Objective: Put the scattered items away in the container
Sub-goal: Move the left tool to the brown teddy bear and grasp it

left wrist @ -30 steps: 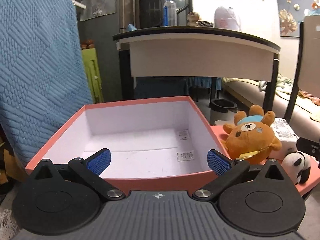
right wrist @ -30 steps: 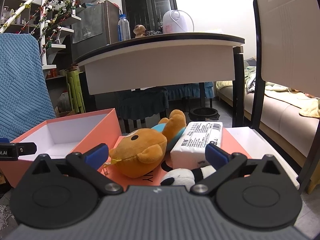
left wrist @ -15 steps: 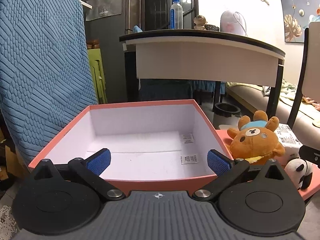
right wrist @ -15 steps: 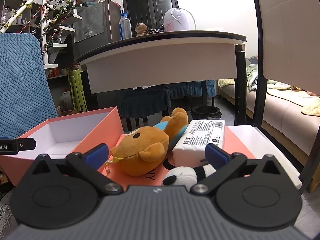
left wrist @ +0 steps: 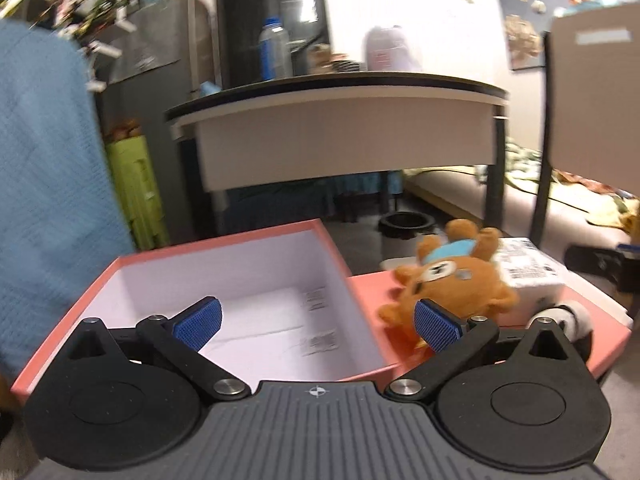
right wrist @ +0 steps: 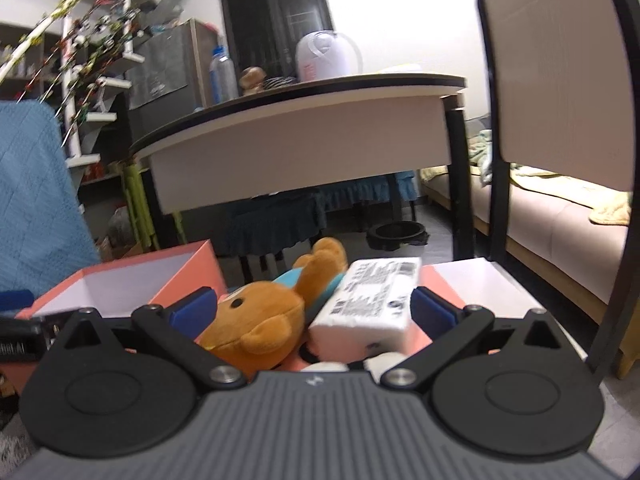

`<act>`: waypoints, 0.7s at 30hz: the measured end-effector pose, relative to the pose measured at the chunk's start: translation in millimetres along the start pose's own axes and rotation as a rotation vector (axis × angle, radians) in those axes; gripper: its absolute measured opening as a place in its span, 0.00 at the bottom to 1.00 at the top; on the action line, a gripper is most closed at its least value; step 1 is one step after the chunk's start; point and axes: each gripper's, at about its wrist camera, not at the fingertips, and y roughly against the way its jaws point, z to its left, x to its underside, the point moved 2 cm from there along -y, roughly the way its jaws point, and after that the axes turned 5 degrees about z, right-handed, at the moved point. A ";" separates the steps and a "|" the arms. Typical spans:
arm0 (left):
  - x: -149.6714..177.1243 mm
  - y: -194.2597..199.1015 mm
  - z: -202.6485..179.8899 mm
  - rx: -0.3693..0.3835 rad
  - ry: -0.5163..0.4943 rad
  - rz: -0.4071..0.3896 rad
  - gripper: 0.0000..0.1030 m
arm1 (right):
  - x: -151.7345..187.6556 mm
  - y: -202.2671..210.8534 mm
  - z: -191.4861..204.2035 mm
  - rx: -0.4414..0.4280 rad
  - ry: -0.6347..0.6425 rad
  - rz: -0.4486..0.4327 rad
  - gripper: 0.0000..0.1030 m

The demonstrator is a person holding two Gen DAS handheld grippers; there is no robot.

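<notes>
An open pink box (left wrist: 340, 256) with a white, empty inside stands in front of my left gripper (left wrist: 317, 322), whose jaws are open over the box's near right corner. Right of the box, a brown plush bear (left wrist: 452, 280), a white tissue pack (left wrist: 528, 272) and a small panda toy (left wrist: 576, 320) lie on a flat pink lid (left wrist: 600, 340). My right gripper (right wrist: 312, 308) is open low over the lid, with the bear (right wrist: 260, 320) and tissue pack (right wrist: 372, 300) between its fingers. The panda (right wrist: 352, 364) is mostly hidden under it. The box (right wrist: 120, 288) sits to the left.
A desk (right wrist: 304, 136) carrying a bottle (right wrist: 222, 76) stands behind the box. A blue quilted cushion (left wrist: 44, 200) rises at the left, and a chair frame (right wrist: 500, 160) and a sofa (right wrist: 560, 224) at the right. A black bowl (left wrist: 406, 222) sits on the floor.
My left gripper has swung right, so the bear now sits by its right finger. My right gripper has moved forward and lower, bringing the bear and tissue pack between its fingers.
</notes>
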 end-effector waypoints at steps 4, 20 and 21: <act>-5.9 -12.7 -29.6 0.038 -0.070 -0.018 1.00 | -2.6 2.1 -10.5 0.014 -0.025 -0.006 1.00; 0.1 -93.2 -119.0 0.121 -0.300 0.075 0.98 | -5.8 10.6 -43.9 0.047 -0.089 -0.003 1.00; 1.0 -99.1 -119.8 0.123 -0.295 0.094 0.97 | -6.0 11.1 -46.0 0.049 -0.093 -0.003 1.00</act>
